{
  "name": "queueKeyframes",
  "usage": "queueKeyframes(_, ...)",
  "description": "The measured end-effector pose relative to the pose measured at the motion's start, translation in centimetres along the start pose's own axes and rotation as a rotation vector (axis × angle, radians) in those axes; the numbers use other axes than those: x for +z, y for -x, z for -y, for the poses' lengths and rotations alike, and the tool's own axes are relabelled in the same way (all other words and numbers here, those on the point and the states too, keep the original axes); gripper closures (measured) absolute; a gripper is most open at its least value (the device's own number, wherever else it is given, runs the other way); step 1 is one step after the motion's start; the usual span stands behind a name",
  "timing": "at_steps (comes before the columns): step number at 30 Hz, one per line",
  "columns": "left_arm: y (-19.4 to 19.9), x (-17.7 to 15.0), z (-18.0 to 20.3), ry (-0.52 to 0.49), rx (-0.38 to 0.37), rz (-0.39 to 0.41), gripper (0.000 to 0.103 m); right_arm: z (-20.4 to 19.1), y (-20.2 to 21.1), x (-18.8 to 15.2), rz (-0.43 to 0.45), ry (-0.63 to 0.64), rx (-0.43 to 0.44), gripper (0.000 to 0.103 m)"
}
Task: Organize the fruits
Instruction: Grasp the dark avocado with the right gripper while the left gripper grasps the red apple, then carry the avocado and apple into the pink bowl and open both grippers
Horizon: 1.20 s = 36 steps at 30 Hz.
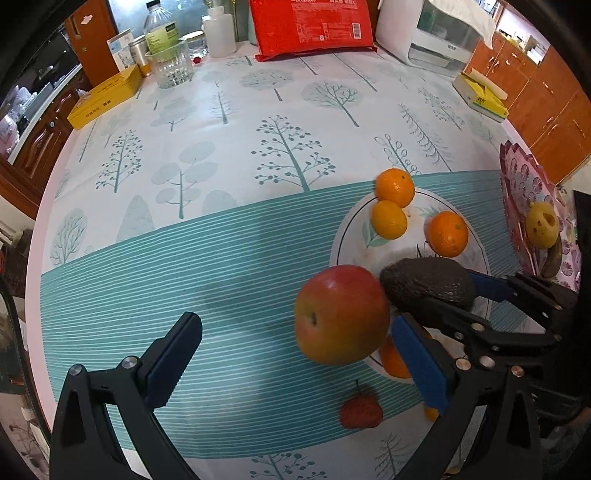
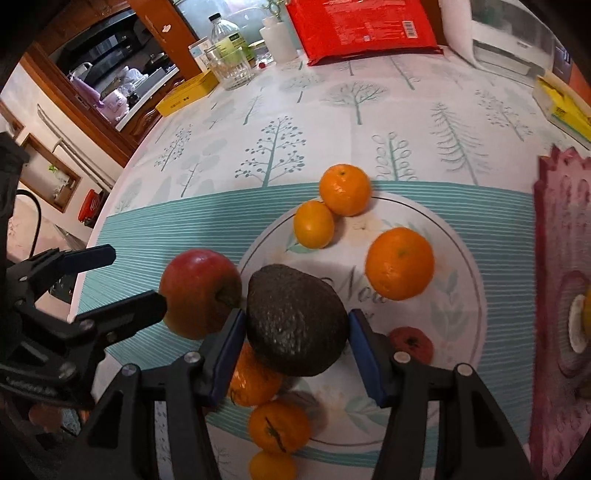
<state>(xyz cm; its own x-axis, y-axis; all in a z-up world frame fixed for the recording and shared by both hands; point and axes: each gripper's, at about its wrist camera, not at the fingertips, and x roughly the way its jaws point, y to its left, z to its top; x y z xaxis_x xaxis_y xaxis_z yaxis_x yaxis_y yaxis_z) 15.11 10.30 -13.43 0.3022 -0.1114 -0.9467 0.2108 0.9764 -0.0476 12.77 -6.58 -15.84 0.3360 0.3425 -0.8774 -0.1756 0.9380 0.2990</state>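
A white plate on the table holds several oranges. My right gripper is shut on a dark avocado and holds it over the plate's near left part; the avocado also shows in the left wrist view. A red apple sits at the plate's left rim, touching the avocado. My left gripper is open, its right finger beside the apple, its left finger well apart. A small red fruit lies in front of the plate.
A pink patterned tray with a yellow fruit stands at the right. At the back are a red bag, a glass, bottles, yellow boxes and a white appliance. The table edge curves at the left.
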Motion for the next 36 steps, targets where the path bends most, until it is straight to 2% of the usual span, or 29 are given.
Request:
queueKeyframes(9, -3.1, 0.2, 1.8, -0.003, -0.003, -0.073, 0.001, 1.8, 2.3, -1.2, 0.025, -0.029, -0.047, 0.047)
queueKeyframes(11, -3.7, 0.2, 2.0, -0.002, 0.003, -0.09, 0.007, 1.9, 2.6, -1.4, 0.032, -0.029, -0.052, 0.047)
queueKeyframes(15, -5.3, 0.0, 2.1, 0.036, -0.03, -0.143, 0.038, 2.1, 3.2, -1.8, 0.044, -0.03, -0.052, 0.047)
queueKeyframes(16, -5.5, -0.1, 2.0, 0.048, -0.044, -0.15, 0.041, 2.2, 3.4, -1.8, 0.046, -0.031, -0.05, 0.047)
queueKeyframes(21, -5.4, -0.4, 1.8, 0.086, -0.042, -0.119, 0.042, 2.3, 4.2, -2.4, 0.057, -0.03, -0.051, 0.047)
queueKeyframes(24, -4.8, -0.9, 2.0, 0.093, -0.015, -0.101, 0.042, 2.3, 4.8, -2.7, 0.065, -0.028, -0.052, 0.047)
queueKeyframes(29, -1.7, -1.2, 3.6, 0.045, 0.03, -0.022, 0.042, 2.3, 6.5, -3.1, 0.096, -0.023, -0.045, 0.047)
queueKeyframes(36, 5.0, 0.5, 7.6, -0.04, 0.021, 0.121, 0.042, 2.7, 11.3, -3.6, 0.185, -0.018, -0.044, 0.047)
